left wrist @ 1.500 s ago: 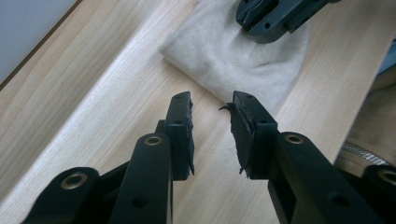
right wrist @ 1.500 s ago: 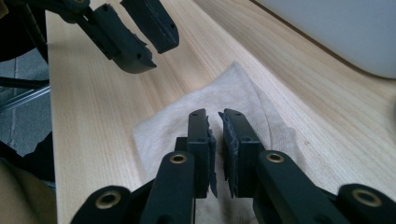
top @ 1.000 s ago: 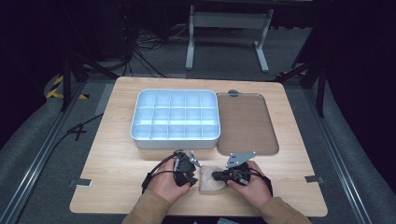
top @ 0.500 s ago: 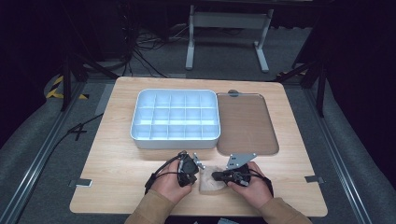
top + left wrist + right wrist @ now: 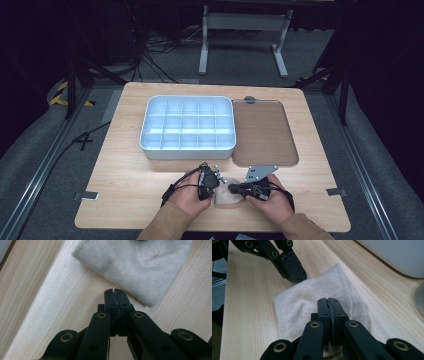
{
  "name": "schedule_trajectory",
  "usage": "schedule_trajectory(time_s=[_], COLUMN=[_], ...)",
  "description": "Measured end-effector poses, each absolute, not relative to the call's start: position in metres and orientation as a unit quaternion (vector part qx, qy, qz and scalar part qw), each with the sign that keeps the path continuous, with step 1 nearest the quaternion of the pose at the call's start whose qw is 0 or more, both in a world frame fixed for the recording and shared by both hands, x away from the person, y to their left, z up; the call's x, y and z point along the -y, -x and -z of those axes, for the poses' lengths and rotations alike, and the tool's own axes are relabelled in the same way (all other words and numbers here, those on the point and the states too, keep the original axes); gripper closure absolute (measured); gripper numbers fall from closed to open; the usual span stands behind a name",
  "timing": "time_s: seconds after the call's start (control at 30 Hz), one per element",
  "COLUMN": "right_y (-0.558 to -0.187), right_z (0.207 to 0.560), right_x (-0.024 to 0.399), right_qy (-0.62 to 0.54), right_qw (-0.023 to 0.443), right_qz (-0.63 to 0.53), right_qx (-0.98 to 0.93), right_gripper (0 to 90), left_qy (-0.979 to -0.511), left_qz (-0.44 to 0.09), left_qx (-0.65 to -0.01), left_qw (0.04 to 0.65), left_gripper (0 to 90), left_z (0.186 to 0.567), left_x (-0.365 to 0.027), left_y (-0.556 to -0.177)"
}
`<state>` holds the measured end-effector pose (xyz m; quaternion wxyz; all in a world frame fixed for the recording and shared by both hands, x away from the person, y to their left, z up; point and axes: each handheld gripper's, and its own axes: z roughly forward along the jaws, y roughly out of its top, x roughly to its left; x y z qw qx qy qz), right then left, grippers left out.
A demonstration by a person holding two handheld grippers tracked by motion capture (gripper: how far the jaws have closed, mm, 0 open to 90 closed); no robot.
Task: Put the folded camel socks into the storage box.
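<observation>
Two hands of mine rest low on the near edge of the bench in the high view, forearms coming in from below, knuckles up; my left tongs and my right tongs point inward toward each other, with the small beige cloth lying flat between them. Beyond my hands sit the white compartment tray and, just beside it on the right, the brown flat tray. In the left gripper view, my left tongs are clenched, jaws pressed together with nothing between them, tips aimed down at bare wood just short of the cloth; the cloth's folded edge lies right ahead of the tips, whether touching I cannot tell. In the right gripper view, my right tongs are also clenched, jaws together, tips over the middle of the cloth; whether any fabric is pinched I cannot tell. Across from them, the left tongs slant down so their tip meets the cloth's far edge, and a corner of the white tray shows at the upper right.
</observation>
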<state>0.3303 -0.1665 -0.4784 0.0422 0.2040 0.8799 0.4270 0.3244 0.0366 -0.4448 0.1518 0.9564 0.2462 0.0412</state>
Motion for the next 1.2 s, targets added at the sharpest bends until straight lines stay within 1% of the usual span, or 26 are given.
schedule_trajectory(time_s=[0.4, 0.47, 0.53, 0.57, 0.83, 0.93, 0.97, 1.2], right_y=[-0.326, -0.325, -0.325, -0.325, -0.321, -0.319, -0.319, -0.321], right_z=[0.48, 0.48, 0.48, 0.48, 0.477, 0.474, 0.472, 0.454], right_x=[0.167, 0.166, 0.166, 0.166, 0.163, 0.163, 0.164, 0.182], right_qy=[-0.2, -0.2, -0.202, -0.201, -0.196, -0.192, -0.193, -0.216], right_qw=[0.055, 0.058, 0.059, 0.061, 0.078, 0.082, 0.083, 0.083], right_qz=[-0.431, -0.431, -0.431, -0.43, -0.419, -0.411, -0.409, -0.411], right_qx=[-0.878, -0.878, -0.878, -0.878, -0.883, -0.887, -0.888, -0.882], right_gripper=[89.1, 89.1, 89.0, 89.0, 88.2, 86.6, 86.1, 86.3], left_qy=[-0.962, -0.963, -0.959, -0.96, -0.96, -0.961, -0.96, -0.961], left_qz=[-0.051, -0.058, -0.068, -0.073, -0.074, -0.07, -0.072, -0.075], left_qx=[-0.208, -0.195, -0.187, -0.178, -0.181, -0.183, -0.185, -0.179], left_qw=[0.168, 0.175, 0.2, 0.202, 0.201, 0.193, 0.198, 0.195], left_gripper=[89.5, 88.5, 87.0, 86.4, 83.7, 83.5, 83.1, 82.3], left_z=[0.439, 0.437, 0.433, 0.432, 0.433, 0.432, 0.433, 0.432], left_x=[-0.028, -0.027, -0.024, -0.023, -0.024, -0.024, -0.024, -0.025], left_y=[-0.324, -0.324, -0.322, -0.322, -0.323, -0.322, -0.322, -0.323])
